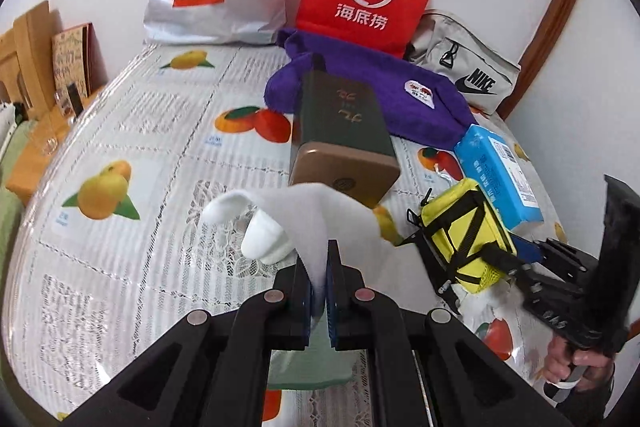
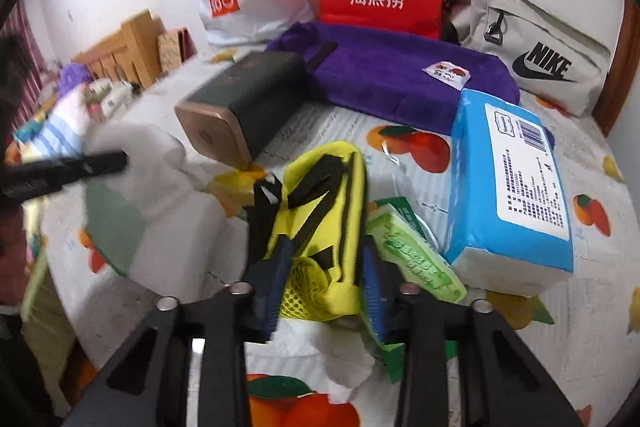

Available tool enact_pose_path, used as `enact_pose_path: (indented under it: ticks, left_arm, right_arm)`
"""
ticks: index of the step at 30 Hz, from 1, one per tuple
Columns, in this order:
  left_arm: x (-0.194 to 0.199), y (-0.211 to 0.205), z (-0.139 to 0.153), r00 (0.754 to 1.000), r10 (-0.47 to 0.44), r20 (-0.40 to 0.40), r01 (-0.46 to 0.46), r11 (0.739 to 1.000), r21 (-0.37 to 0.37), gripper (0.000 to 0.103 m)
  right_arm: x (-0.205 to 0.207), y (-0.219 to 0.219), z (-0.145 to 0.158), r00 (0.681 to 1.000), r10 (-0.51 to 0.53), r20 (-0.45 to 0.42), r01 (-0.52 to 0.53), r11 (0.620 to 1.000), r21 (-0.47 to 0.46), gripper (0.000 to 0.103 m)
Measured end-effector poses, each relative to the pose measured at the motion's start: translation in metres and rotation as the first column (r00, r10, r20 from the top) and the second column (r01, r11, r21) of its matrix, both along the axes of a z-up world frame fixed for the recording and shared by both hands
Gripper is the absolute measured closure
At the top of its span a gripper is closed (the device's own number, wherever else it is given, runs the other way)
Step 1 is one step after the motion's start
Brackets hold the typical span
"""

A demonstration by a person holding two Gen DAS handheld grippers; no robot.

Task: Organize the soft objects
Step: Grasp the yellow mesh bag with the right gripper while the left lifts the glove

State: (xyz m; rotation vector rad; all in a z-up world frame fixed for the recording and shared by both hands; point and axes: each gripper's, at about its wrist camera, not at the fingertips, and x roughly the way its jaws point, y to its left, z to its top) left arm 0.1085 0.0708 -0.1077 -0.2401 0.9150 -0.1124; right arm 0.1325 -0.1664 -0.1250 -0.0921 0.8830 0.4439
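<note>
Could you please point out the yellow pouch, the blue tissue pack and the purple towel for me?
Yellow pouch [image 2: 320,223]: right wrist view, on its yellow front among the black straps.
Blue tissue pack [image 2: 472,187]: right wrist view, on its blue top face.
Purple towel [image 1: 400,87]: left wrist view, on its flat upper surface.

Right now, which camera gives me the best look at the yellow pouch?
The right wrist view: the yellow pouch fills its centre between the right gripper fingers, straps and mesh plain. The left wrist view shows it smaller, off to the right, behind the white cloth.
</note>
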Motion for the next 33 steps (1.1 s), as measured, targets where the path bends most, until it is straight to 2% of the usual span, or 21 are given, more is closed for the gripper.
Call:
enact_pose_path:
  ticks: [1, 4, 11, 14, 18, 23, 25, 27, 28, 29, 30, 31, 32, 33]
  left_arm:
    - [0.001, 0.001, -0.004, 1.000, 0.001, -0.009, -0.001, 1.000, -0.007, 0.096]
    - [0.002, 0.003, -0.010, 1.000, 0.010, -0.022, -0.011, 1.000, -0.009, 0.096]
    - [-0.006, 0.007, -0.011, 0.999, 0.029, -0.031, -0.029, 1.000, 0.010, 0.096]
    - [-0.008, 0.008, -0.012, 0.998, 0.032, -0.048, -0.031, 0.999, 0.031, 0.096]
    - [-0.013, 0.008, -0.015, 0.997, 0.058, -0.053, -0.053, 0.993, 0.102, 0.096]
    - [-0.008, 0.005, -0.027, 0.994, 0.063, -0.086, -0.052, 0.991, 0.120, 0.095]
    - [-0.005, -0.001, -0.029, 0.993, 0.058, -0.103, -0.042, 0.988, 0.147, 0.085]
    - [-0.007, -0.008, -0.029, 0.994, 0.036, -0.099, -0.020, 0.987, 0.160, 0.062]
    - [-0.007, -0.012, -0.029, 0.995, 0.020, -0.096, -0.004, 0.986, 0.166, 0.056]
    - [-0.008, -0.015, -0.028, 0.996, 0.008, -0.091, 0.008, 0.985, 0.170, 0.048]
    - [-0.009, -0.020, -0.027, 0.997, -0.011, -0.082, 0.025, 0.984, 0.177, 0.042]
    - [-0.009, -0.022, -0.027, 0.996, -0.020, -0.081, 0.035, 0.983, 0.183, 0.039]
    - [-0.009, -0.026, -0.028, 0.996, -0.028, -0.084, 0.044, 0.980, 0.192, 0.035]
    - [-0.007, -0.029, -0.031, 0.995, -0.038, -0.090, 0.056, 0.978, 0.201, 0.035]
  right_arm:
    - [-0.001, -0.002, 0.002, 1.000, 0.000, 0.000, 0.000, 1.000, 0.023, 0.093]
    - [-0.003, -0.009, 0.010, 1.000, 0.000, -0.001, 0.000, 0.997, 0.081, 0.093]
    - [-0.023, -0.029, 0.036, 0.998, -0.029, 0.052, 0.022, 0.991, 0.129, 0.093]
    - [-0.034, -0.049, 0.047, 0.995, -0.068, 0.079, 0.058, 0.992, 0.115, 0.093]
    - [-0.047, -0.085, 0.043, 0.989, -0.137, 0.061, 0.133, 0.989, 0.069, 0.093]
    - [-0.055, -0.124, 0.018, 0.974, -0.227, -0.010, 0.228, 0.972, 0.051, 0.092]
    - [-0.055, -0.130, 0.010, 0.968, -0.248, -0.032, 0.249, 0.967, 0.048, 0.089]
    - [-0.056, -0.133, 0.004, 0.965, -0.258, -0.045, 0.259, 0.965, 0.045, 0.087]
    - [-0.056, -0.134, 0.001, 0.964, -0.263, -0.049, 0.265, 0.964, 0.039, 0.086]
    - [-0.058, -0.136, -0.001, 0.963, -0.265, -0.053, 0.267, 0.963, 0.035, 0.080]
    - [-0.058, -0.137, -0.004, 0.963, -0.264, -0.058, 0.266, 0.963, 0.033, 0.068]
    - [-0.059, -0.137, -0.006, 0.963, -0.261, -0.062, 0.264, 0.964, 0.034, 0.060]
    - [-0.060, -0.137, -0.007, 0.963, -0.262, -0.062, 0.265, 0.964, 0.036, 0.046]
    - [-0.062, -0.137, -0.006, 0.963, -0.263, -0.057, 0.265, 0.963, 0.041, 0.038]
